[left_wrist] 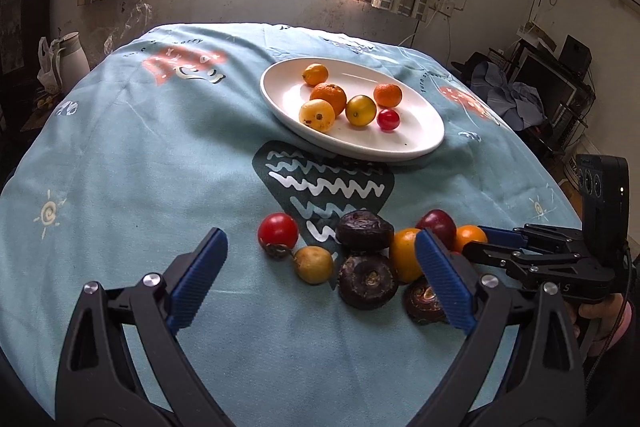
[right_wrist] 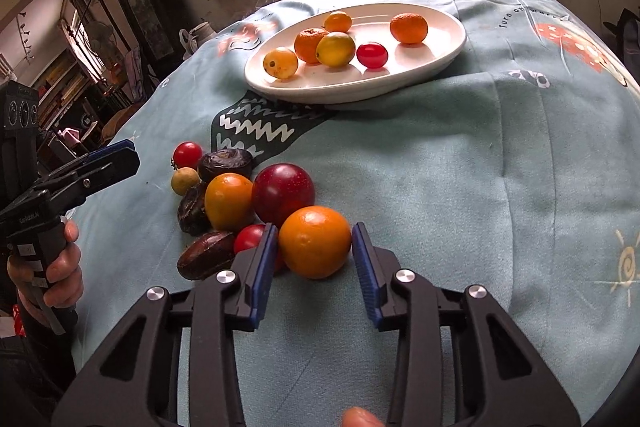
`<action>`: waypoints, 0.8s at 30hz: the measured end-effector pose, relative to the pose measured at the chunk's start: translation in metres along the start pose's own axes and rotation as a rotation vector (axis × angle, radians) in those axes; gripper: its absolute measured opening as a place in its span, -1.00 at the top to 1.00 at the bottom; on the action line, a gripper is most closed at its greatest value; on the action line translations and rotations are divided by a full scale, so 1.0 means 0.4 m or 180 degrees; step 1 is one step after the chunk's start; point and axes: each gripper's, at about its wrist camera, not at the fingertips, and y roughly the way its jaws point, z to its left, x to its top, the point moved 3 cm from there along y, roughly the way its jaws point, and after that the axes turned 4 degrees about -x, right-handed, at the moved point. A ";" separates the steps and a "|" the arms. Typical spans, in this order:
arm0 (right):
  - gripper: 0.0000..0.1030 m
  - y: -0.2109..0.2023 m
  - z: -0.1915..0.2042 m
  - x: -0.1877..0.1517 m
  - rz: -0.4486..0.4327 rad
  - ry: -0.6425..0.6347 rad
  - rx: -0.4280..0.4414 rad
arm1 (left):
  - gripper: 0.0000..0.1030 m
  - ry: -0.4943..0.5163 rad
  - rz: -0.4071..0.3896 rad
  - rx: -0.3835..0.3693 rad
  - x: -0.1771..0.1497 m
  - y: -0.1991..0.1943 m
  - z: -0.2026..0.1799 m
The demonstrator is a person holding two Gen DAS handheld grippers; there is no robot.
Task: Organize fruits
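Note:
A white oval plate (left_wrist: 420, 143) (right_wrist: 448, 47) holds several small fruits: oranges, yellow ones and a red cherry tomato (right_wrist: 372, 55). A loose pile lies on the cloth nearer me: a red tomato (left_wrist: 278, 230), a yellow fruit (left_wrist: 314, 264), dark purple fruits (left_wrist: 366, 281), a dark red plum (right_wrist: 283, 193) and oranges. My right gripper (right_wrist: 315, 243) is open with its pads on either side of an orange (right_wrist: 315, 242); the right pad stands slightly apart from it. My left gripper (left_wrist: 320, 251) is open and empty, just above the pile.
The table is covered by a light blue patterned cloth (left_wrist: 140, 155). A white jug (left_wrist: 72, 57) stands beyond the table's far left edge. Shelves and clutter (left_wrist: 552, 87) are at the right; a window is behind.

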 end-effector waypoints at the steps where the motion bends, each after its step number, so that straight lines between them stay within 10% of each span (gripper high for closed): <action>1: 0.26 -0.001 -0.001 0.001 -0.0001 0.0012 0.0009 | -0.87 0.0068 0.0032 -0.0057 -0.004 0.003 -0.014; 5: 0.26 -0.012 -0.013 0.007 -0.0058 0.0095 0.0020 | -0.84 0.0539 0.0178 -0.0429 -0.035 0.010 -0.103; 12: 0.26 -0.017 -0.024 0.011 -0.0070 0.0153 -0.0011 | 0.12 0.1046 0.0563 -0.0600 -0.100 0.064 -0.194; 24: 0.26 -0.028 -0.021 0.014 -0.0117 0.0156 -0.0006 | 0.13 0.0847 0.0593 -0.0614 -0.091 0.093 -0.165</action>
